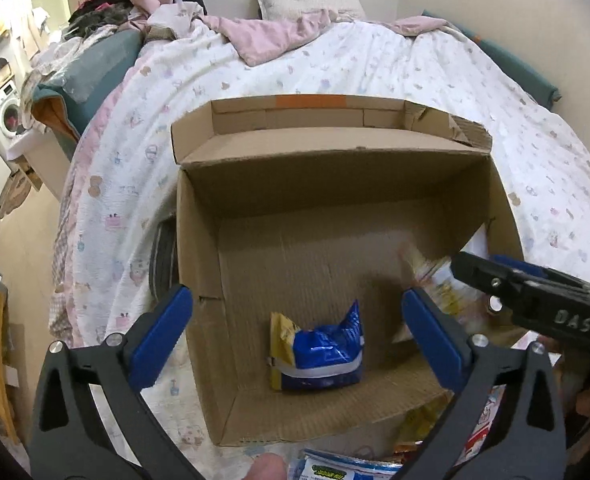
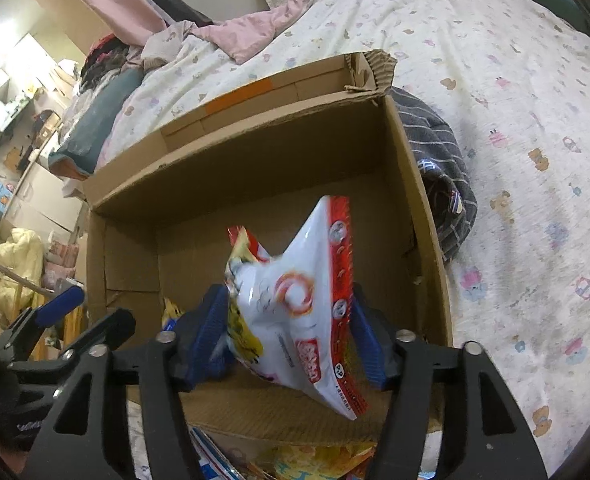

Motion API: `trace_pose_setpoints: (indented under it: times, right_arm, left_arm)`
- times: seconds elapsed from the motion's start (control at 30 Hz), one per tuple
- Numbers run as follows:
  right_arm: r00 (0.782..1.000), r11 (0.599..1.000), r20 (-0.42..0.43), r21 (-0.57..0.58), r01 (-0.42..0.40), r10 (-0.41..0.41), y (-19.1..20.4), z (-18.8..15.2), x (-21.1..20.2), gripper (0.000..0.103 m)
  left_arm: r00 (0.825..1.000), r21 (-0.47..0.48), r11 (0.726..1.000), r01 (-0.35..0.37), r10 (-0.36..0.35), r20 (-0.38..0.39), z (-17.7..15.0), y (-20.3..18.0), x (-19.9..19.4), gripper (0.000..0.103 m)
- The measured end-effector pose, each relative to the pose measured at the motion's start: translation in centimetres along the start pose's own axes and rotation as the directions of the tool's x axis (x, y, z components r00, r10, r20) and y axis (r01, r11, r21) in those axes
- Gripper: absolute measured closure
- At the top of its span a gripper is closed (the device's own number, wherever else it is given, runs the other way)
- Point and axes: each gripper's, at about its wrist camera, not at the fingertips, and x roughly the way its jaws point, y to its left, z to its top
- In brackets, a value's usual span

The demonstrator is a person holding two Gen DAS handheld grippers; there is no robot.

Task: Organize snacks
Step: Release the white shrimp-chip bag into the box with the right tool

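An open cardboard box [image 1: 335,148] [image 2: 235,152] stands on the bed. A blue and yellow snack packet [image 1: 319,352] [image 2: 171,312] lies on its floor near the front wall. My left gripper [image 1: 295,300] hangs open above that packet, its blue pads wide apart and touching nothing. My right gripper [image 2: 287,296] is over the box's right side with a white and red snack packet [image 2: 295,300] [image 1: 431,280] between its blue pads. That packet is blurred and tilted and looks loose in the jaws. From the left wrist view the right gripper [image 1: 535,300] comes in at the right edge.
More snack packets [image 1: 347,468] [image 2: 315,460] lie on the bed in front of the box. A dark striped cloth [image 2: 443,152] is bunched against the box's right wall. A pink blanket [image 1: 271,36] and a pillow [image 1: 307,0] lie at the bed's far end; a washing machine [image 1: 3,116] is far left.
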Motion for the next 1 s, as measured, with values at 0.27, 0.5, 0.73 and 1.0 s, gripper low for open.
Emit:
trace_pose_setpoints:
  times: [0.27, 0.5, 0.73, 1.0]
  right_arm:
    - [0.996, 1.0, 0.087, -0.003, 0.01, -0.01, 0.1, 0.8, -1.7, 0.007]
    - [0.984, 0.995, 0.159, 0.041, -0.086, 0.079, 0.1, 0.4, -3.1, 0.0]
    - [0.986, 0.997, 0.16, 0.061, 0.036, -0.046, 0.1, -0.5, -4.3, 0.0]
    - [0.97, 0.987, 0.19, 0.092, 0.135, -0.15, 0.8, -1.5, -7.0, 0.0]
  left_arm:
    - [0.999, -0.032, 0.999, 0.007, -0.008, -0.037, 0.2, 0.7, 0.2, 0.0]
    - [1.0, -0.025, 1.0, -0.009, 0.009, -0.012, 0.0, 0.8, -0.7, 0.0]
    - [0.998, -0.019, 0.998, -0.057, 0.057, -0.005, -0.6, 1.3, -1.4, 0.0]
    - [0.998, -0.027, 0.998, -0.056, 0.056, 0.015, -1.3, 1.7, -3.9, 0.0]
